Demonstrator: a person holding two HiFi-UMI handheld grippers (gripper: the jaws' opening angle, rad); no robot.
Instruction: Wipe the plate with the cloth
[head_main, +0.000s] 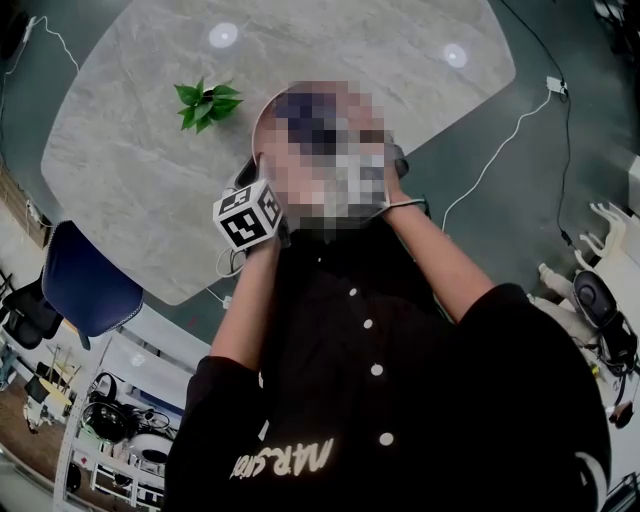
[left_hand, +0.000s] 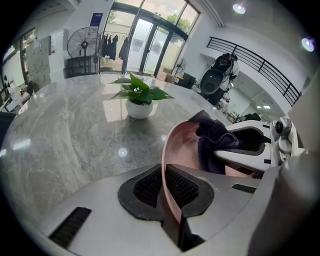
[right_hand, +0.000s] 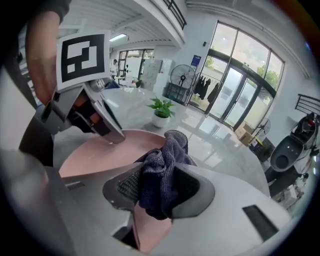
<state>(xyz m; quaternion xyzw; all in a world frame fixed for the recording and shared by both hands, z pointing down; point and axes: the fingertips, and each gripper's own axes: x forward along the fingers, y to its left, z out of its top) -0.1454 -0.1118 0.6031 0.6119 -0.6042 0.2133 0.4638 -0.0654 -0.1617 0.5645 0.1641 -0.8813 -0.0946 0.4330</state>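
Left claw (left_hand: 165, 191): pressed together on the near rim of the plate, one ribbed black pad on each face of the rim.
Right claw (right_hand: 160, 187): pinching the bunched cloth, which fills the gap between its pads and bulges out above and below them.
Plate (left_hand: 181, 150): pink and round, held by its rim alone and standing edge-on to the left gripper view, over the counter in front of the person.
Cloth (right_hand: 162, 167): dark grey-blue terry, crumpled, lying against the inner face of the plate near the rim opposite the left claw.
Marker cube (head_main: 248, 215): black-and-white squares, on the left gripper, just beside the person's left wrist.
Counter (left_hand: 65, 135): grey marbled top with rounded corners, reflecting ceiling lights.
Plant (left_hand: 139, 95): small and leafy in a white pot, upright on the counter beyond the plate, well apart from it.
Chair (head_main: 85, 285): blue, at the counter's near left edge in the head view.
Far end: glass doors (left_hand: 150, 45), a standing fan (left_hand: 82, 42) beside them, a parked scooter (left_hand: 216, 75) to the right.
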